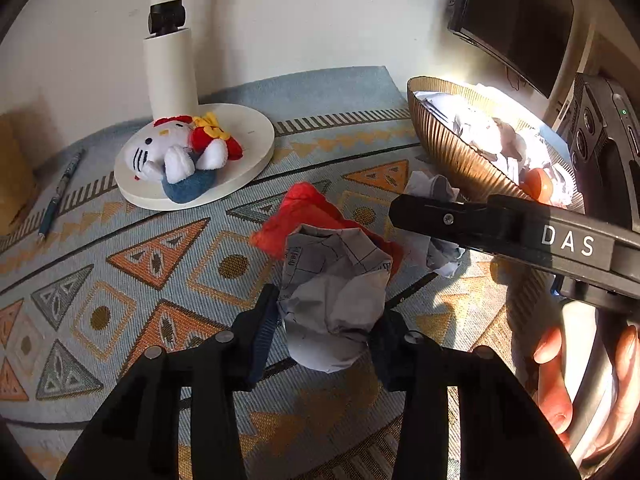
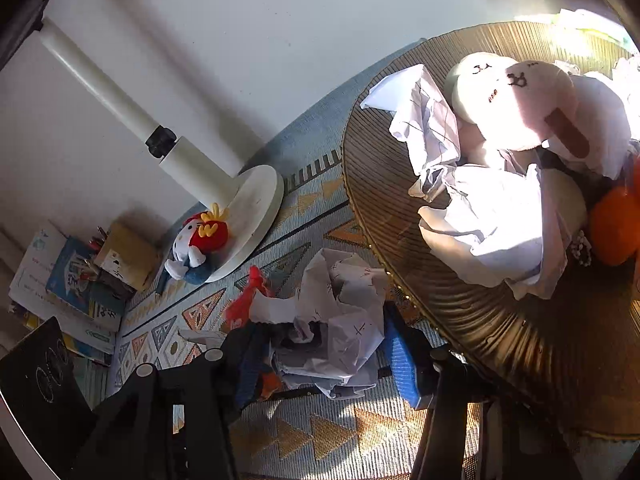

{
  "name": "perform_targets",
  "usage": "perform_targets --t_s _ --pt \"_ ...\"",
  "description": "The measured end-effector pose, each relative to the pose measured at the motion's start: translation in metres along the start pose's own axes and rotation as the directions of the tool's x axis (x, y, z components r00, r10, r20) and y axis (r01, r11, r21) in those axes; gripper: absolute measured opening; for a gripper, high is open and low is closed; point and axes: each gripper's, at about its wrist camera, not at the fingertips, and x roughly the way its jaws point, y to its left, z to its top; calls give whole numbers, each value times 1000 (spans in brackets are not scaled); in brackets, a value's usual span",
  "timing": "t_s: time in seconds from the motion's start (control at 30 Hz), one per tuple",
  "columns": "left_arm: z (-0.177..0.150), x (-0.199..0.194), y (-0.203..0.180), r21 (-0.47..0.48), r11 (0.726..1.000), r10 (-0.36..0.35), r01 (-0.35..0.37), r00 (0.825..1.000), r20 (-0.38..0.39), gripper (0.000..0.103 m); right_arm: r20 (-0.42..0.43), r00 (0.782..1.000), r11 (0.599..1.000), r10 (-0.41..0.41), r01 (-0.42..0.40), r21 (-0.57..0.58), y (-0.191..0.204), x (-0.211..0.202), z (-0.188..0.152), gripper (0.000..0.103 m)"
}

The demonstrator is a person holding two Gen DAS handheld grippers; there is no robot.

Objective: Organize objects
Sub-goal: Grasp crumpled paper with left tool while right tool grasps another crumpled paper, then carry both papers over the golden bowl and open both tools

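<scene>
On the patterned mat [image 1: 160, 256] that covers the desk, both hand-held tools are down among crumpled paper. The left gripper [image 1: 324, 320] has its blue-padded fingers [image 1: 265, 322] pressed against either side of a grey-white paper ball [image 1: 334, 300], which sits near the middle of the mat on top of a red cloth [image 1: 304, 212]. The right gripper [image 2: 324, 354] pinches a second crumpled paper wad [image 2: 340, 320], lying just beside the ribbed golden bowl [image 2: 460, 320] near the mat's right edge; its pads touch the paper on both sides. From the left view the right tool's black body [image 1: 500, 228] crosses in front of that bowl, and a person's fingers [image 1: 554, 380] wrap its handle. The bowl already holds more crumpled sheets [image 2: 492, 216], a pale plush toy [image 2: 516, 100] and something orange [image 2: 612, 224]. Toward the mat's far edge stands a white lamp base [image 1: 248, 148] with a white cat plush [image 1: 180, 152] lying on it. A pen [image 1: 60, 196] lies near the mat's left edge, and books [image 2: 68, 280] are stacked beyond the mat against the wall.
</scene>
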Motion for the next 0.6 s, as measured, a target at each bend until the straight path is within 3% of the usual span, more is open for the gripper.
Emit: perform_targets --t_s 0.17,0.27,0.5,0.6 --pt "-25 -59 -11 -14 1000 2 0 994 111 38 35 996 987 87 -81 -138 16 -49 -25 53" --pt "-44 -86 -8 -74 997 14 -2 987 160 38 37 991 964 126 -114 -239 22 -76 -45 53" --pt "-79 -99 16 -254 967 38 23 972 233 38 26 998 923 55 -41 -382 14 -83 -91 54" --pt "-85 -91 22 -289 957 89 -25 973 213 38 31 999 911 26 -11 -412 18 -79 -97 54"
